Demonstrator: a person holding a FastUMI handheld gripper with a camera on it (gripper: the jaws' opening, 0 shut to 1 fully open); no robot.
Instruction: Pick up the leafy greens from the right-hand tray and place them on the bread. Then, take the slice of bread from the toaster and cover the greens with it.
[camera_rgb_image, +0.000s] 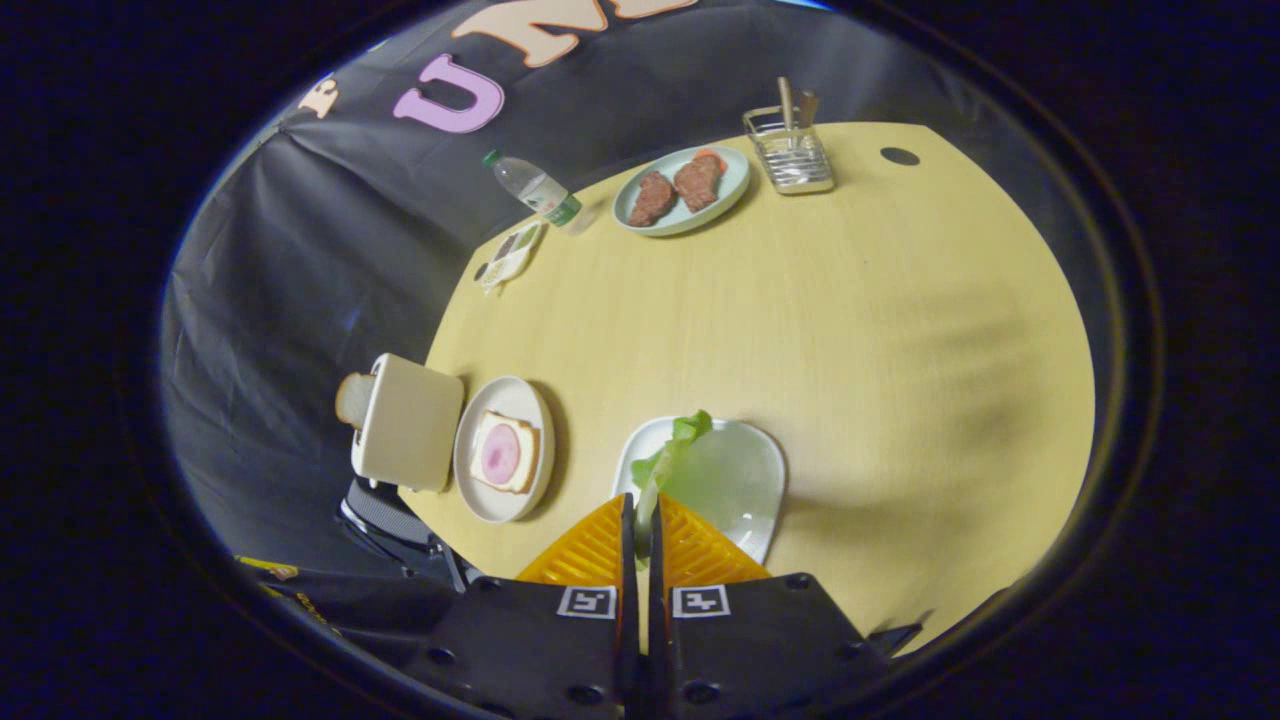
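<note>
My gripper (640, 510) is shut on a leaf of green lettuce (672, 452), which sticks out ahead of the fingertips and hangs over a white tray (740, 485). To the left of the tray a round white plate (478, 478) carries a slice of bread (527, 455) topped with a pale layer and a pink round of ham (500, 453). Beyond that plate's left side stands a cream toaster (408, 422) with a slice of bread (354, 399) poking out of its slot.
On the far side of the yellow table (850, 330) sit a pale green plate (735, 185) with two brown meat pieces, a wire cutlery holder (790, 152), a lying water bottle (532, 188) and a small packet (510, 255).
</note>
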